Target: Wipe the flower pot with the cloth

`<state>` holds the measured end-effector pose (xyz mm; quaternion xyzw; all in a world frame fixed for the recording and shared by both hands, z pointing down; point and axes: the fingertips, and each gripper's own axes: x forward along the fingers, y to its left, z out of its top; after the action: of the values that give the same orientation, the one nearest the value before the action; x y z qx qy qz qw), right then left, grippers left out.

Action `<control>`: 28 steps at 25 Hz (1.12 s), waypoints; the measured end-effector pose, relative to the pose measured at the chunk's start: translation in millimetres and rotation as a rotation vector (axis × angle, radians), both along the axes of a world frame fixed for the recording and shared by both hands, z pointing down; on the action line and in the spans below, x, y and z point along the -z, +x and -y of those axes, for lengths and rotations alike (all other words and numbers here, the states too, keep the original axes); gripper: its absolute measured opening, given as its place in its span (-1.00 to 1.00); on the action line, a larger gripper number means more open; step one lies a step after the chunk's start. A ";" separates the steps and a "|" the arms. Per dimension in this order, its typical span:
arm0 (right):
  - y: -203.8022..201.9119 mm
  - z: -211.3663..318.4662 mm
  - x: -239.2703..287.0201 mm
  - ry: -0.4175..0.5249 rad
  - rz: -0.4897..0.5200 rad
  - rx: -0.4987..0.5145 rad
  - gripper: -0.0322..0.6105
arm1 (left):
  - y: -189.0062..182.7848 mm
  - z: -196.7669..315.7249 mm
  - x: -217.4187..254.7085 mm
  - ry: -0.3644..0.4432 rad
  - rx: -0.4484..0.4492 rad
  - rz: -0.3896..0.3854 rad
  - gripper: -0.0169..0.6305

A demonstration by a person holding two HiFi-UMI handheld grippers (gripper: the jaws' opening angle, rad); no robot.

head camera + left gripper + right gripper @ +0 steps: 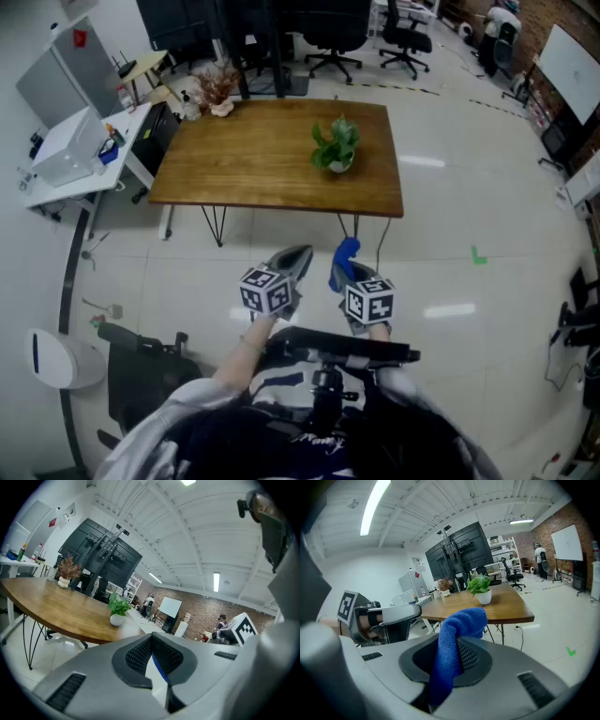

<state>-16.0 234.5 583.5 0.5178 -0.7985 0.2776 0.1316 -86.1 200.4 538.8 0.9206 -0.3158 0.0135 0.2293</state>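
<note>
Wooden table (253,159) with flower pot (338,163) (green plant in it) toward its right edge, dried bouquet (218,89) at far left corner. Left gripper (294,260) and right gripper (344,267) short of the near edge, cloth (348,250) in the right one.

No text legible (all too blurred).

I'm looking at a wooden worktop (262,155) on black hairpin legs, upper centre of the head view, with a dried-flower arrangement (218,89) on its far left corner. Black office chairs (335,37) stand along the top edge. A white desk (131,122) carrying a white box (64,148) sits upper left, a whiteboard (569,61) upper right, and a green floor mark (479,255) at right.
</note>
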 end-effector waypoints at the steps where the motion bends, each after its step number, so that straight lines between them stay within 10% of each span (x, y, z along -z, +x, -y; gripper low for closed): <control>1: 2.1 0.3 -5.9 -0.010 0.011 -0.006 -0.72 | 1.7 -1.6 -3.5 -0.005 -0.012 0.012 -0.93; 11: 8.4 40.4 -25.4 -0.022 0.042 -0.001 -0.72 | -0.3 47.7 -26.1 -0.043 0.012 0.037 -0.93; 28: 95.0 232.9 -31.5 -0.097 -0.038 -0.280 -0.72 | 51.7 285.5 -50.5 -0.103 -0.128 0.024 -0.93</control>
<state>79.0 1.6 615.0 0.6222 -0.7016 0.3216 0.1316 -34.4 -85.1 589.2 0.9257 -0.2580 0.0556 0.2711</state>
